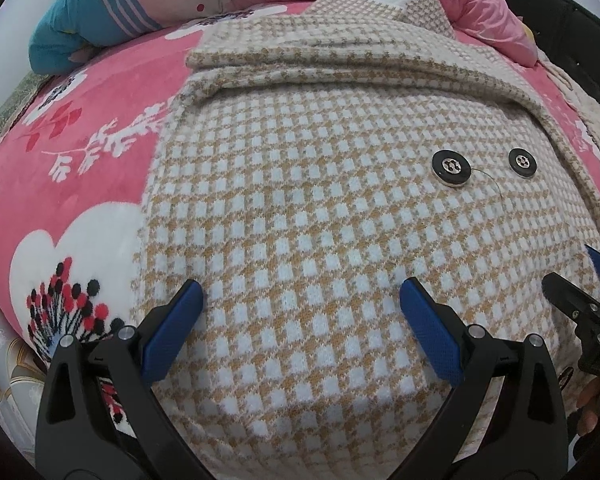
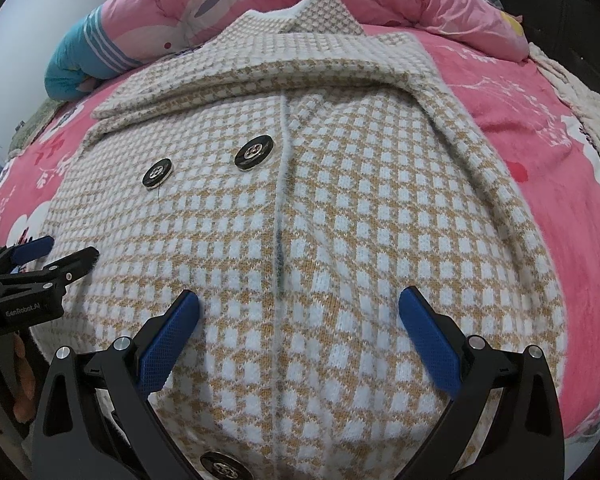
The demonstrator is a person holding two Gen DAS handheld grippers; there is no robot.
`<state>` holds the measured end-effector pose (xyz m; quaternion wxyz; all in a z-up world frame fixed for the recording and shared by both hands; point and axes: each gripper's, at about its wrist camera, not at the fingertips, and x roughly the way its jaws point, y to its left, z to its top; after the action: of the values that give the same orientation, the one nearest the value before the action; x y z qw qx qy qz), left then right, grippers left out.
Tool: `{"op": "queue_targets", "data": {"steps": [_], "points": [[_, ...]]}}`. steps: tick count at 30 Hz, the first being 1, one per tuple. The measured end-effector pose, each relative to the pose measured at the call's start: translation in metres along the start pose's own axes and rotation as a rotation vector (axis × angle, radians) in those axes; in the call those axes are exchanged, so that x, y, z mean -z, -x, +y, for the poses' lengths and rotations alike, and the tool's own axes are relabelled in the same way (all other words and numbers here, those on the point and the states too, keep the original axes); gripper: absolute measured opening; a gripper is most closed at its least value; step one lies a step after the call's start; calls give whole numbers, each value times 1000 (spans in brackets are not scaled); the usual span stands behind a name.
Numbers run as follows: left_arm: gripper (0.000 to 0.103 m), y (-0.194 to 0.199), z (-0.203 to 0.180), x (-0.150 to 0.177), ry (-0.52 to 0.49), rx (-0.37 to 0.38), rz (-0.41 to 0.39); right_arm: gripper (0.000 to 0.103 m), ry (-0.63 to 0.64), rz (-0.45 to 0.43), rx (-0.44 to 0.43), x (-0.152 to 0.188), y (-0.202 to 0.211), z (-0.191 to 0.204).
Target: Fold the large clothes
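Houndstooth knit coat [image 2: 340, 208] lies flat on pink floral bed blanket [image 1: 80, 152], collar at far end, black buttons [image 2: 255, 152] showing. Left gripper [image 1: 302, 300] and right gripper [image 2: 300, 304] both spread wide over near hem, holding nothing.

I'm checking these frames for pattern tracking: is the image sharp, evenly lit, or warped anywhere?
Left wrist view: the checked coat is sharp and softly lit without glare, its grid bulging from fisheye distortion; black vignette at the corners. Right wrist view: same soft light, buttons crisp, checks stretched toward the rim, faint shadow under the open right gripper.
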<state>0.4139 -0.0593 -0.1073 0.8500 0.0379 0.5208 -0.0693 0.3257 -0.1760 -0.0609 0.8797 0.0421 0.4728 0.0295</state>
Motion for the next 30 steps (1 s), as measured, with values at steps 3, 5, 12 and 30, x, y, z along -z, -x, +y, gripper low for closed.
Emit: {"op": "queue_targets", "data": {"steps": [3, 5, 12, 30], "points": [[95, -3, -4, -3, -5, -5, -10, 97, -1, -4, 3, 1, 0, 2], [95, -2, -4, -3, -6, -9, -18, 97, -3, -2, 3, 2, 1, 2], [95, -3, -6, -2, -8, -14, -23, 97, -2, -3, 3, 1, 1, 2], [95, 34, 15, 29, -65, 9, -126, 97, 11, -18, -4, 2, 1, -1]]}}
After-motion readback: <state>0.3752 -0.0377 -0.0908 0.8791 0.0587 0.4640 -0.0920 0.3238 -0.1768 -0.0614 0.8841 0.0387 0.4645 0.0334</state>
